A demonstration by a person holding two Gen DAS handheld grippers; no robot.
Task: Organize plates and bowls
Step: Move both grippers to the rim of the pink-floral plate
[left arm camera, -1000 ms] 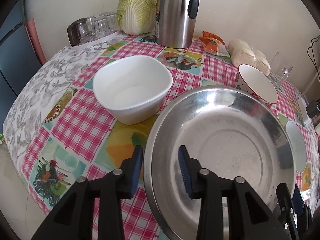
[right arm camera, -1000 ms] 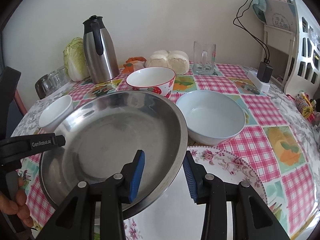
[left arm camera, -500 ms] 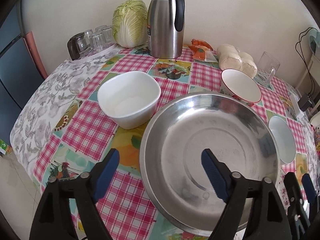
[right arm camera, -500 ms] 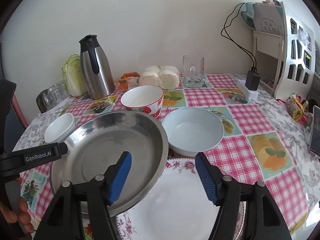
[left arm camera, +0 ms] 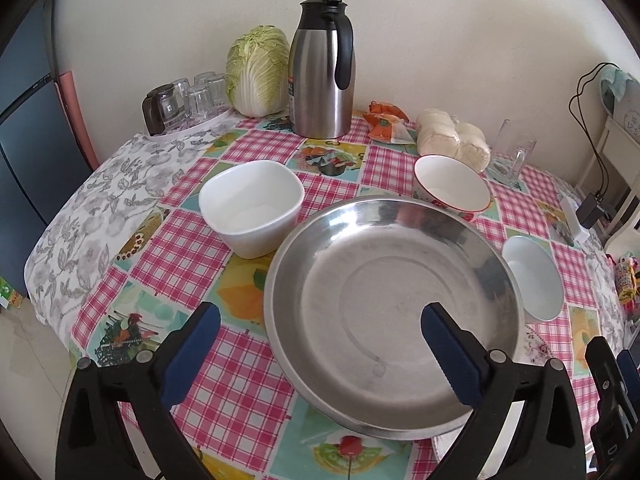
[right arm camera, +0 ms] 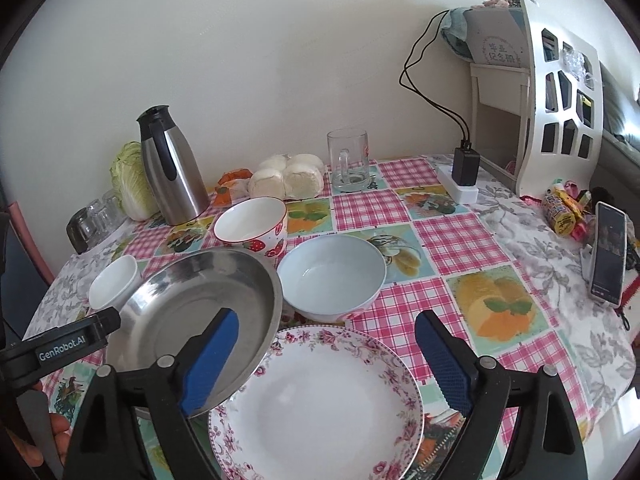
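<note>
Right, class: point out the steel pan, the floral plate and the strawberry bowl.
steel pan point(left arm camera: 384, 304): left wrist view, on its flat base.
floral plate point(right arm camera: 320, 404): right wrist view, on its white centre.
strawberry bowl point(right arm camera: 260, 245): right wrist view, on its outer wall.

The left gripper point(left arm camera: 320, 352) and right gripper point(right arm camera: 326, 354) hang with blue-padded jaws spread wide, gripping nothing (bare fingers point(right arm camera: 56, 428) show beside the right gripper's left jaw).

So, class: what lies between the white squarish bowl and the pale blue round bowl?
The large steel pan, seen in both wrist views.
</note>
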